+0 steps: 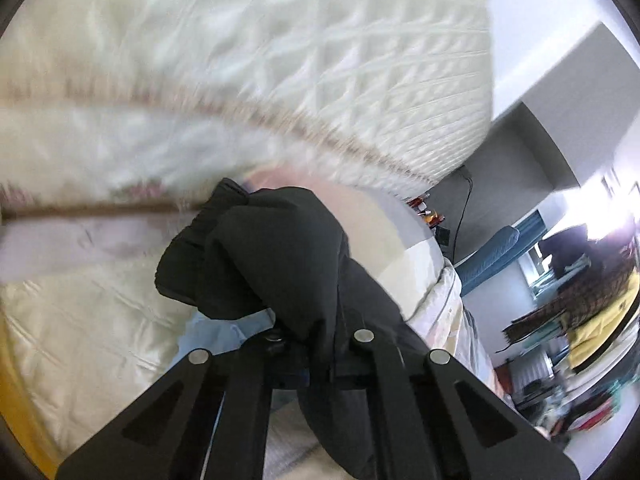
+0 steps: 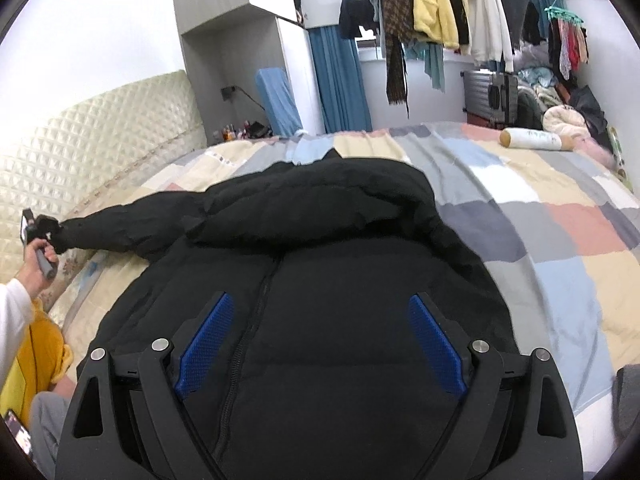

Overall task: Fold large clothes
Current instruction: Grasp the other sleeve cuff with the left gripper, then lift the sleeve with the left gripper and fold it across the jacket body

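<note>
Two hand-held grippers: left (image 2: 50, 226) clamps jacket sleeve (image 2: 132, 224), right (image 2: 320, 344) agape.

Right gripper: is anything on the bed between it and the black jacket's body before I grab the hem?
Nothing visible. The right gripper hangs open directly over the black jacket, zipper side up, with no object between them. The cylindrical bolster lies far off on the patchwork bedspread. The left gripper is shut on the sleeve cuff.

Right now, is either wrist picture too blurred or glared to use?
Left wrist view: the quilted headboard is streaked with motion blur and the window corner is blown out; only the black sleeve in the shut jaws reads fairly clearly. Right wrist view: sharp and evenly lit, the black jacket and checked bedspread clear, with fisheye bending at the edges.
</note>
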